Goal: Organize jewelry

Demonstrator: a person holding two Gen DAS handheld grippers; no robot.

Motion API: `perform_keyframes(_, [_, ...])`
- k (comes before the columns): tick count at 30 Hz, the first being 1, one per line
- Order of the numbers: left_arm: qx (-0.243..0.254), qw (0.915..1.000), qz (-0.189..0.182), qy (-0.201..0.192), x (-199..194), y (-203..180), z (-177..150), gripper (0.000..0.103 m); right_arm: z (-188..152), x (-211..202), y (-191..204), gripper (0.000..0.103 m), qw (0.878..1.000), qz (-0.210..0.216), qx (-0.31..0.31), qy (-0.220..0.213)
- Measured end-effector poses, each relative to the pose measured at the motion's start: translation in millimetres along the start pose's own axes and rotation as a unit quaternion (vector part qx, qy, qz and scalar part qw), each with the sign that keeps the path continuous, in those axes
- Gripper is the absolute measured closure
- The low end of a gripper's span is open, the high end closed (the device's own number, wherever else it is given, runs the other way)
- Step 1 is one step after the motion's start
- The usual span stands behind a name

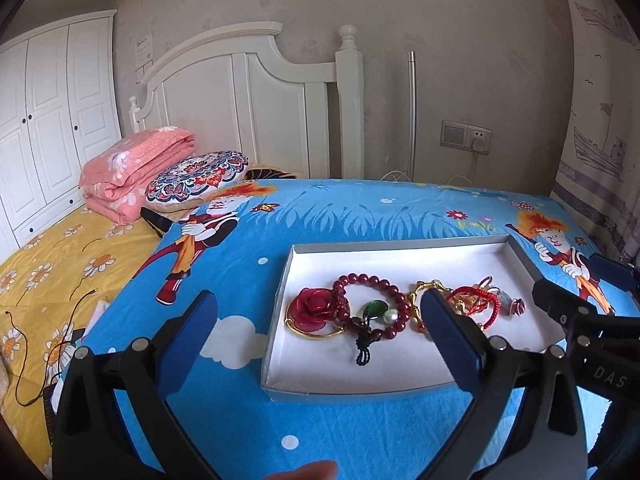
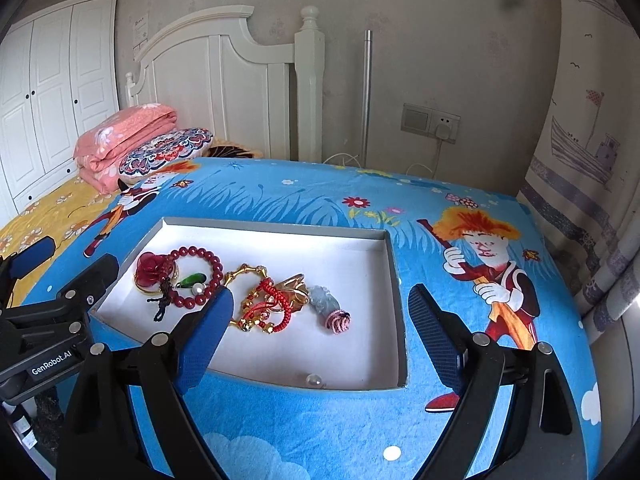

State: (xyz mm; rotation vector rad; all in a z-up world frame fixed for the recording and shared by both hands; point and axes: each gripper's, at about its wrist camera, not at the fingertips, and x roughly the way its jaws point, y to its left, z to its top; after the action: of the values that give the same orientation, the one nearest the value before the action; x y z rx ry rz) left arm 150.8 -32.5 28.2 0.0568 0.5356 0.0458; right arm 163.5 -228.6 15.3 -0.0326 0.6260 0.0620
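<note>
A shallow white tray [image 1: 360, 376] [image 2: 360, 360] lies on the blue cartoon cloth. In it lie a red rose brooch [image 1: 314, 306] [image 2: 151, 267], a dark red bead bracelet [image 1: 390, 284] [image 2: 214, 264], a green pendant with a pearl [image 1: 374, 310] [image 2: 192, 280], a gold and red cord tangle [image 1: 476, 300] [image 2: 264, 308], a jade pendant with pink tassel [image 2: 326, 300] and a loose pearl [image 2: 313, 380]. My left gripper [image 1: 320, 320] is open and empty above the tray's left part. My right gripper [image 2: 320, 308] is open and empty above the tray's right part.
The blue cloth [image 1: 248, 264] covers a raised surface beside a bed with a yellow daisy sheet [image 1: 52, 264], a folded pink quilt [image 1: 132, 168] and a patterned cushion [image 1: 196, 176]. A white headboard [image 1: 248, 96], wardrobe [image 1: 48, 112] and wall socket [image 1: 466, 136] stand behind.
</note>
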Motion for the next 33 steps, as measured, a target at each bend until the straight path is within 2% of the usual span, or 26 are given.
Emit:
perform_keyframes(13, [0.003,0.9998,-0.013,0.013,-1.1,-4.0,-2.8,0.005,2.3,-9.7,0.6,0.019,1.000,-0.005,-0.003,-0.003])
perform_keyframes(33, [-0.002,0.9997,-0.013,0.021,0.6,-4.4,-4.1,0.005,-5.4,-5.0,1.2,0.019,1.000,-0.004,-0.005,0.009])
